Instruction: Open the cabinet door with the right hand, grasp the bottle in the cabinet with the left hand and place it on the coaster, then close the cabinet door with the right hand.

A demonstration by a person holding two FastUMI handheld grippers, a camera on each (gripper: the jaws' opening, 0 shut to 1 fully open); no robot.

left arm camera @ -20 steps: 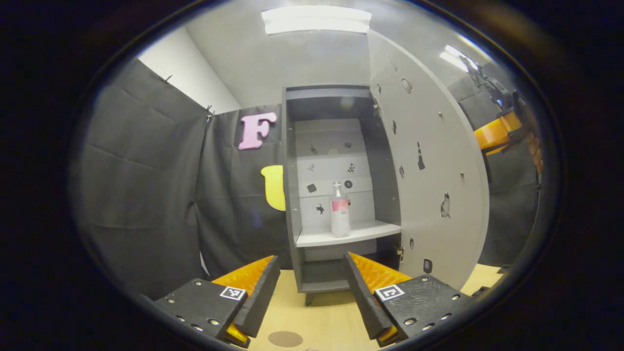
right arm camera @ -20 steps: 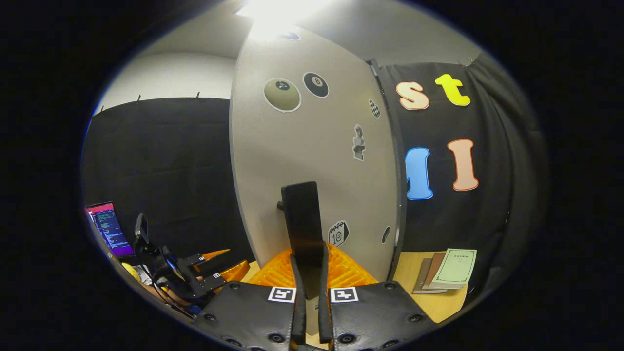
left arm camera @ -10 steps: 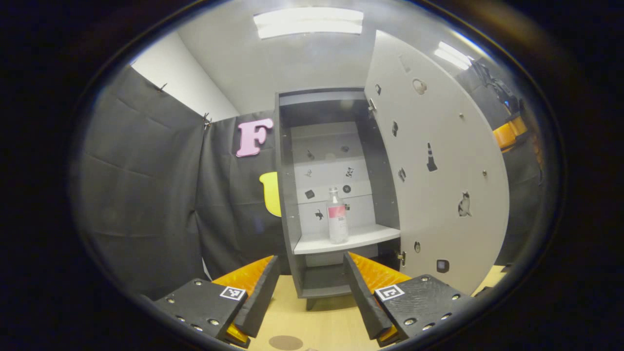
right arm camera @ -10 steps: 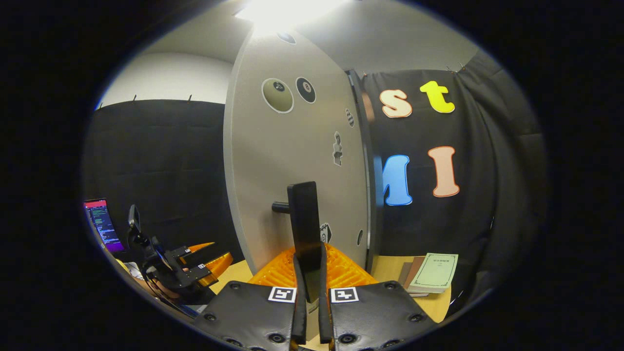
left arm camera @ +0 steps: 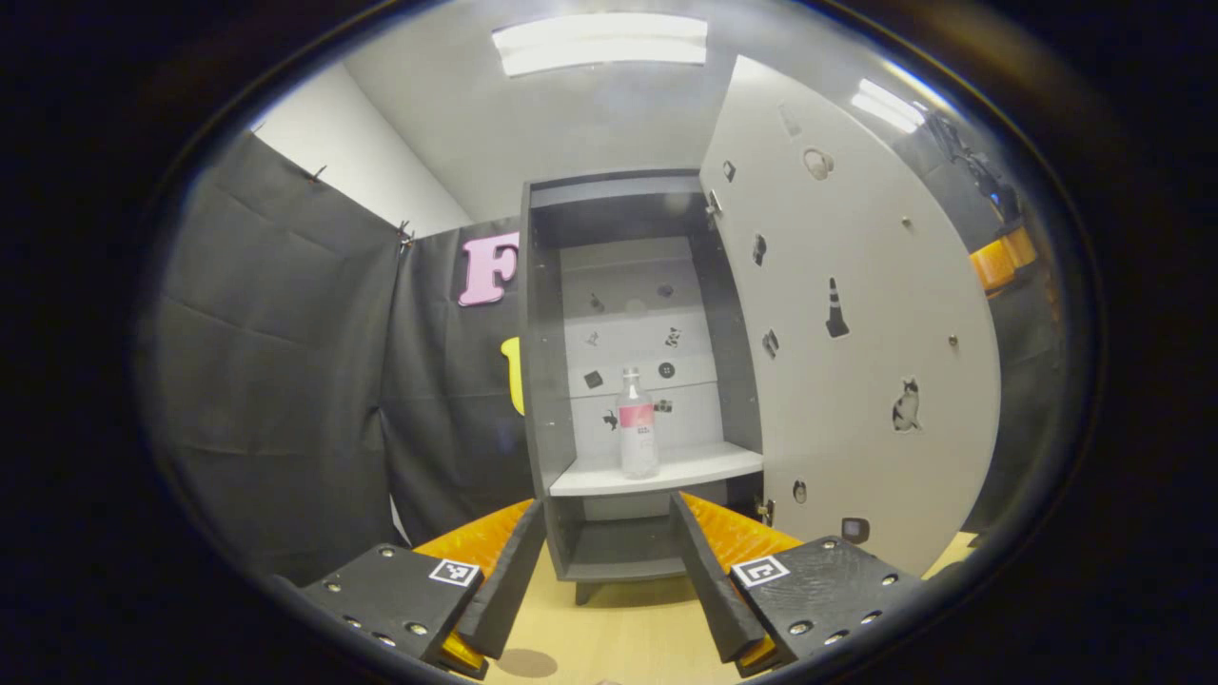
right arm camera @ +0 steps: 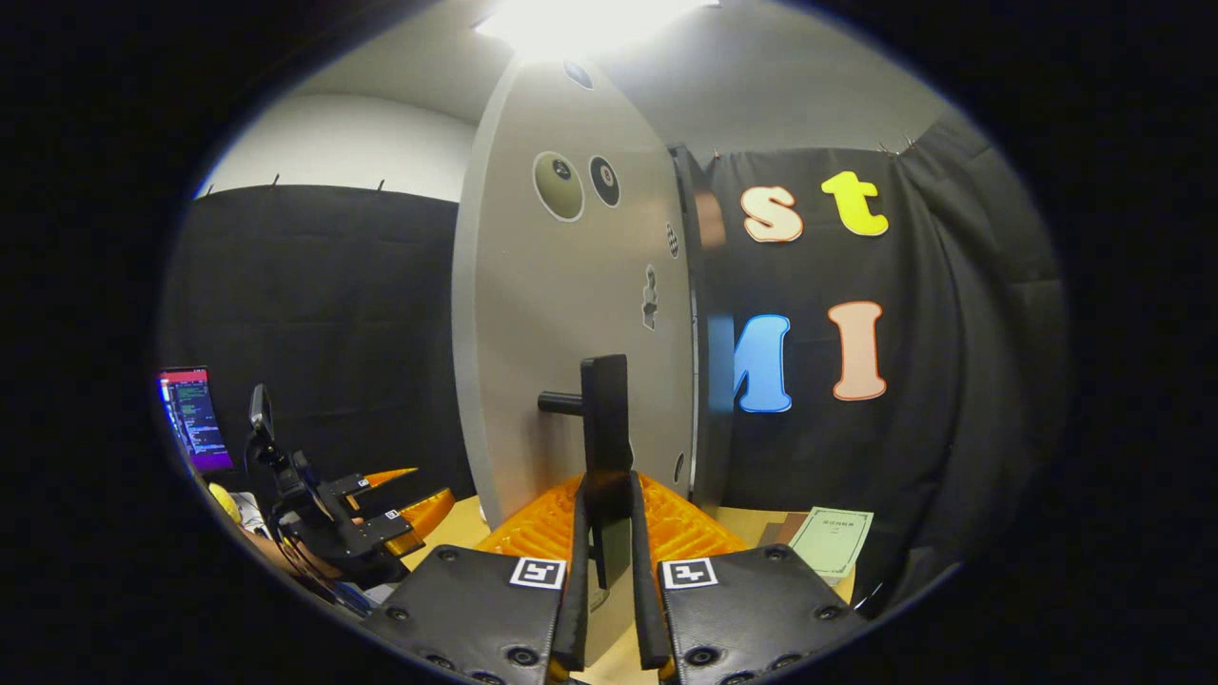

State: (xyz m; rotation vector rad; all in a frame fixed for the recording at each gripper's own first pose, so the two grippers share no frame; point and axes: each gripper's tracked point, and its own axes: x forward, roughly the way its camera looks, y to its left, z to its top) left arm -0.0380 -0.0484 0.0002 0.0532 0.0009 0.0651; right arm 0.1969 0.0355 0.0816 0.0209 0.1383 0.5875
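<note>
The tall grey cabinet door [left arm camera: 856, 323] with small stickers stands swung wide on its hinges at the cabinet's right edge; the right gripper [right arm camera: 609, 495] has both fingers pinched on the door's black upright bar handle [right arm camera: 606, 419]. The clear plastic bottle with a pink label [left arm camera: 638, 423] stands upright on the white shelf [left arm camera: 695, 468] of the dark grey cabinet [left arm camera: 538, 381], nearer the shelf's left end than its right; its long axis is vertical. The left gripper [left arm camera: 609, 571] has its fingers spread apart and empty, low over the pale wooden table [left arm camera: 618, 637]; the bottle lies straight ahead of it, higher and further in, so the left hand looks the one placed to reach it. The bottle's label print is too small to read; the stacked booklets [right arm camera: 828, 538] on the table are likewise unreadable.
</note>
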